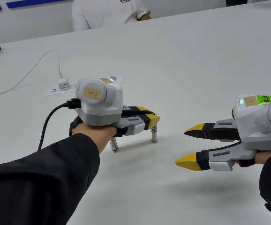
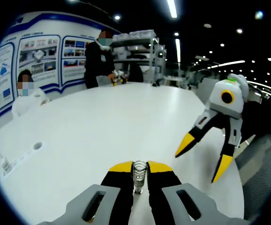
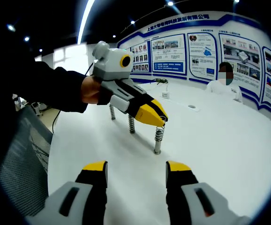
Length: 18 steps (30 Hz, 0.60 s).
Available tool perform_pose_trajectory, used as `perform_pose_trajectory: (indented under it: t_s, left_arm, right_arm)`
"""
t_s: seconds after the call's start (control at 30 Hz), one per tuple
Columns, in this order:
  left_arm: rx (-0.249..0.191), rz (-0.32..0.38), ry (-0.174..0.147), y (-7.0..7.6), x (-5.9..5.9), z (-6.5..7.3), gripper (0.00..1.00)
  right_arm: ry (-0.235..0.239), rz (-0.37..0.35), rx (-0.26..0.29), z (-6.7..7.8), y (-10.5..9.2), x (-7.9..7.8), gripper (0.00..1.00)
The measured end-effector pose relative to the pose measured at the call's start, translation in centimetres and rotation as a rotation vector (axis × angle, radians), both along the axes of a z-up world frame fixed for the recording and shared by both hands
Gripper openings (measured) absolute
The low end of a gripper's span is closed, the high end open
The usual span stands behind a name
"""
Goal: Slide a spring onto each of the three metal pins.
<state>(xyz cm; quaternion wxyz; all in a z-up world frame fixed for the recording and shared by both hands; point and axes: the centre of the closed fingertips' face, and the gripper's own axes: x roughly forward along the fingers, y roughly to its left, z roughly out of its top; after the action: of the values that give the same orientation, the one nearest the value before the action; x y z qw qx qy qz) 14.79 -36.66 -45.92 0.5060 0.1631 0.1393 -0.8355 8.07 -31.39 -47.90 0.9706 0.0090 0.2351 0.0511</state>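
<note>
**Status: Third Spring on Its Pin, Seating Not Confirmed**

1. Left hand-held gripper (image 2: 139, 169): clenched. The two yellow-tipped jaws are closed on the upper coils of a spring (image 2: 139, 174). In the left gripper view the spring stands upright between the jaw tips.

2. Held spring, position: it is threaded on the end pin (image 3: 158, 149), the right-hand pin of the row in the head view. In the right gripper view the coils cover the upper part of this pin and a bare length of metal shows below them, down to the worktop (image 1: 196, 70). Judgement: the spring is on the pin but may not have dropped to the base.

3. Right hand-held gripper (image 3: 136, 171): released. The jaws stand well apart and hold nothing. In the head view it hovers over the worktop to the right of the pins, apart from them.

4. Remaining pins: the middle pin (image 3: 131, 124) and the far pin (image 3: 112, 111) stand upright in line with the end pin. Each appears to carry a spring along its length.

5. Progress, as judged: two pins complete and the third nearly so. Work left: let the held spring settle down the end pin, then open the left jaws and clear the row without knocking a pin.
</note>
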Motion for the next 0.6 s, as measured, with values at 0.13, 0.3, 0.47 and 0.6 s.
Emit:
perform_pose_trajectory:
  t_s: [0.13,0.3,0.47,0.6]
  left_arm:
    - [0.003,0.001,-0.005,0.0,-0.1,-0.4,0.10]
    - [0.008,0.008,-0.015,0.0,0.0,-0.9,0.10]
    - [0.010,0.018,-0.020,0.0,0.1,-1.2,0.10]
    - [0.015,0.033,-0.024,0.0,0.2,-1.5,0.10]
  right_arm:
    - [0.001,0.000,0.003,-0.1,0.0,0.0,0.51]
    - [0.003,0.000,0.005,-0.1,0.0,0.0,0.51]
    - [0.006,0.004,0.007,-0.2,0.1,0.0,0.51]
    - [0.006,0.006,0.009,-0.3,0.1,0.0,0.51]
